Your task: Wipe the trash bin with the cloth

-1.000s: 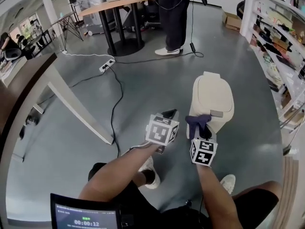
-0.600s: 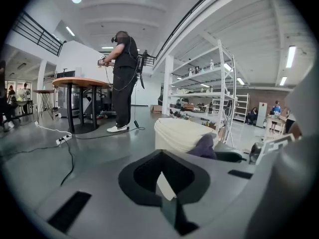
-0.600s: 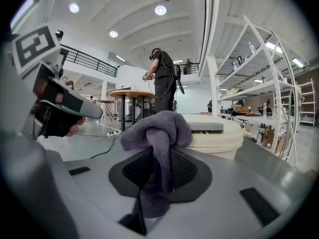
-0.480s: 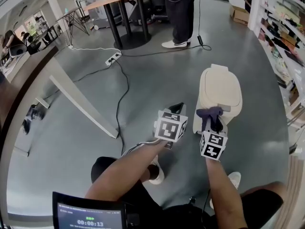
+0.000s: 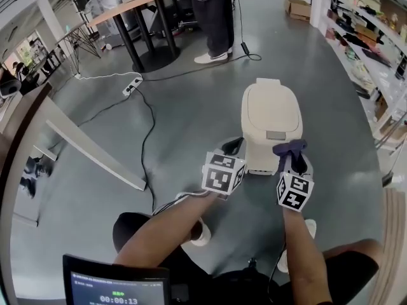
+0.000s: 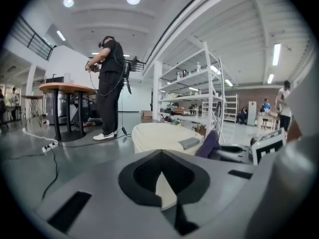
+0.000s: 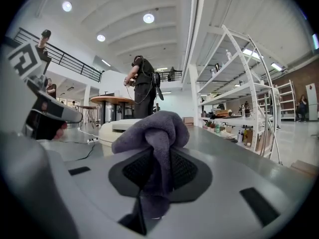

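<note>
A cream trash bin with a closed lid stands on the grey floor. My right gripper is shut on a purple cloth bunched at its tips, at the bin's front right corner. The right gripper view shows the cloth pinched between the dark pads, with the bin behind it to the left. My left gripper hangs beside the bin's front left corner. Its tips meet in the left gripper view with nothing held, and the bin is straight ahead.
A person stands by a round wooden table at the back. Cables and a power strip lie on the floor at left, near a white beam. Shelves line the right side.
The right gripper with the cloth has shifted from the bin's front left part to its front right corner. The left gripper stays beside the bin. The head view has swung slightly.
</note>
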{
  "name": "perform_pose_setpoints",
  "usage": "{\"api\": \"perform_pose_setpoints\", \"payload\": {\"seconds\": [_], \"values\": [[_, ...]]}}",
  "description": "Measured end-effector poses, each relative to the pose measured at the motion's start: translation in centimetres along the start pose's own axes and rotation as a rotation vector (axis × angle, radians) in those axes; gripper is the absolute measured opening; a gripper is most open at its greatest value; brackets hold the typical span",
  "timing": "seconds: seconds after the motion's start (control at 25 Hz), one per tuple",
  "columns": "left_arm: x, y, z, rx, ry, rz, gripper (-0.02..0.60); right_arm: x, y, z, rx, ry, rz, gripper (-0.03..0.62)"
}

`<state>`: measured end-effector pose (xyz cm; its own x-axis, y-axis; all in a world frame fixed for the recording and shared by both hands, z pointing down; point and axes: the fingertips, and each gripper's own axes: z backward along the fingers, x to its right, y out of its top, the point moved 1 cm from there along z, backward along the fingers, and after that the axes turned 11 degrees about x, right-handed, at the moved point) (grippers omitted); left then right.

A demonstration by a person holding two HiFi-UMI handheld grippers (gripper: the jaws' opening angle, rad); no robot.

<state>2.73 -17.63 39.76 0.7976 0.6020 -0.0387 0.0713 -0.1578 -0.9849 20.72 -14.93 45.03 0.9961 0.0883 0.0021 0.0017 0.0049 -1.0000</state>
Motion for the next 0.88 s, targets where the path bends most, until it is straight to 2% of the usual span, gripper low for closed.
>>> {"api": "perform_pose_setpoints", "payload": {"seconds": [0.08,0.16,0.24,0.36,0.56,0.88], "values": [[-0.2,0.3,-0.7,0.040,0.034,0.082,-0.003,1.9,-0.1,0.0,-0.001,-0.018,-0.005,0.081],[-0.6,-0.1,-1.1,0.073,0.075,0.126,-0.003,3.1,-0.2,0.3,0.004,-0.028,-0.014,0.081],[-1.2,-0.8,-1.4,0.099,0.106,0.109,-0.003,3.6,-0.1,0.6,0.019,-0.034,-0.033,0.081],[-2.2,-1.3,-1.4,0.141,0.140,0.043,-0.003,2.8,0.1,0.9,0.039,-0.009,-0.034,0.081],[-4.4,-2.8,0.4,0.201,0.194,0.056,-0.003,-2.8,-1.3,1.8,0.041,0.091,-0.008,0.081],[-7.4,-6.4,2.4,0.168,0.167,-0.057,-0.003,-12.7,-2.6,0.2,0.014,0.199,-0.036,0.081]]}}
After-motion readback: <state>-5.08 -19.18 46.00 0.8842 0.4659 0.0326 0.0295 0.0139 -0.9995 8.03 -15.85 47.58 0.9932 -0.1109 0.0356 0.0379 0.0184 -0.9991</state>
